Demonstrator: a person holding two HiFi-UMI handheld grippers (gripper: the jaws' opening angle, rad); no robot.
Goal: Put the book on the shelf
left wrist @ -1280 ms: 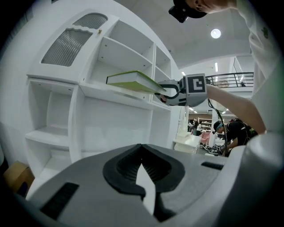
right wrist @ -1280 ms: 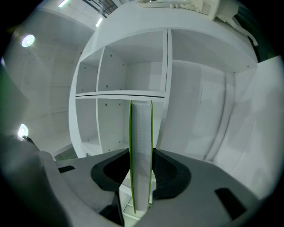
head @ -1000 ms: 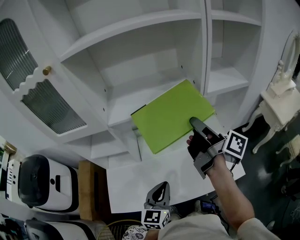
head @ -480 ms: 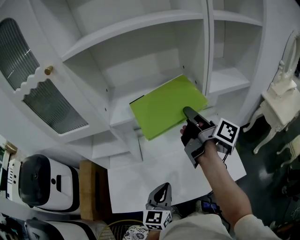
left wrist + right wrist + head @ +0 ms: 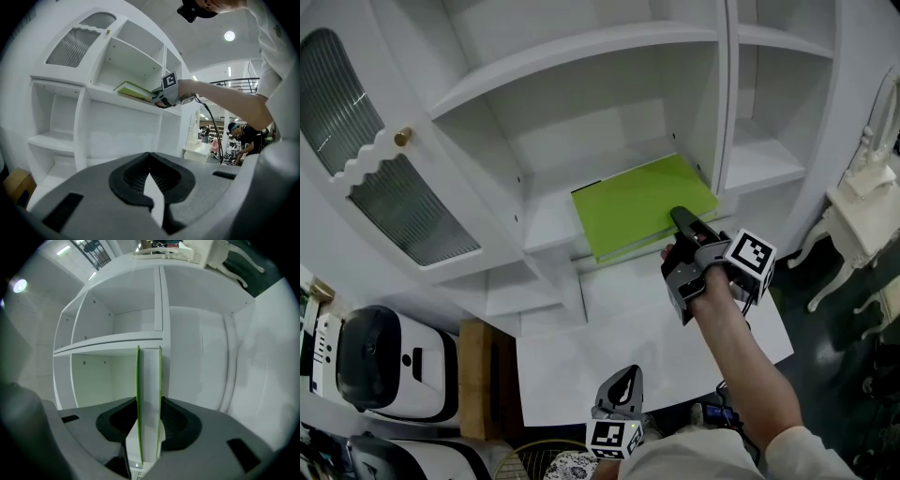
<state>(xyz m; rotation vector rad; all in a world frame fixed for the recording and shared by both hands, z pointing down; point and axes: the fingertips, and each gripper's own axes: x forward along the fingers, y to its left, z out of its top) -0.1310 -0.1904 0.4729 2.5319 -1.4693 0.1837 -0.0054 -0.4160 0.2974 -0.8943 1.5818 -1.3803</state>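
Note:
A flat lime-green book [image 5: 642, 202] lies mostly on the white cabinet's middle shelf [image 5: 546, 223], with its near edge hanging out over the front. My right gripper [image 5: 680, 217] is shut on that near edge. In the right gripper view the book's [image 5: 149, 394] white page edge stands upright between the pads of the right gripper [image 5: 149, 427], with the shelf compartment beyond it. My left gripper [image 5: 623, 377] hangs low near my body, jaws together and empty. The left gripper view shows the left gripper [image 5: 150, 161] in front and, far off, the book [image 5: 133, 90] on the shelf.
A cabinet door with ribbed glass and a brass knob [image 5: 403, 137] stands open at the left. A vertical divider [image 5: 727, 103] bounds the compartment at the right. A white ledge [image 5: 619, 328] juts out below. A white appliance [image 5: 384, 366], a cardboard box [image 5: 483, 380] and an ornate white table [image 5: 862, 197] stand around.
My right gripper has pushed the book up and inward, so more of it now rests on the shelf. The left gripper has not moved.

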